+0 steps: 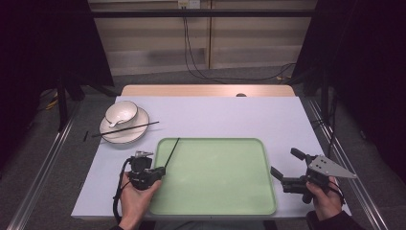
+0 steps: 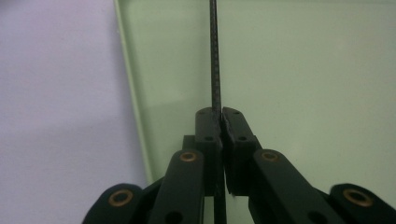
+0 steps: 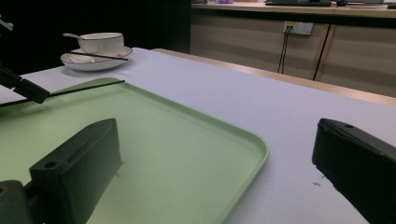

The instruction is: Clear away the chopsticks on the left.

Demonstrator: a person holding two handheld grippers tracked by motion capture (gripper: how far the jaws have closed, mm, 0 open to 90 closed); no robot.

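Observation:
A pale green tray [image 1: 239, 201] lies on the table's near half. My left gripper [image 1: 162, 170] is at the tray's left rim, shut on a thin black chopstick [image 1: 172, 149] that reaches forward over the tray [image 2: 289, 70]. In the left gripper view the chopstick [image 2: 215, 56] runs straight up from between the closed pads. A second black chopstick [image 1: 125, 129] rests across a white plate [image 1: 139, 134] holding a white bowl [image 1: 121, 112] with a spoon. My right gripper [image 1: 283, 165] stands open beside the tray's right edge, nothing between its fingers [image 3: 74, 172]. The held chopstick [image 3: 84, 87] shows in the right gripper view too.
The plate with its bowl [image 3: 100, 43] sits at the table's far left. Bare pale tabletop [image 1: 230, 112] stretches behind the tray and to its right [image 3: 299, 121]. Cables hang down a wall beyond the table's far edge.

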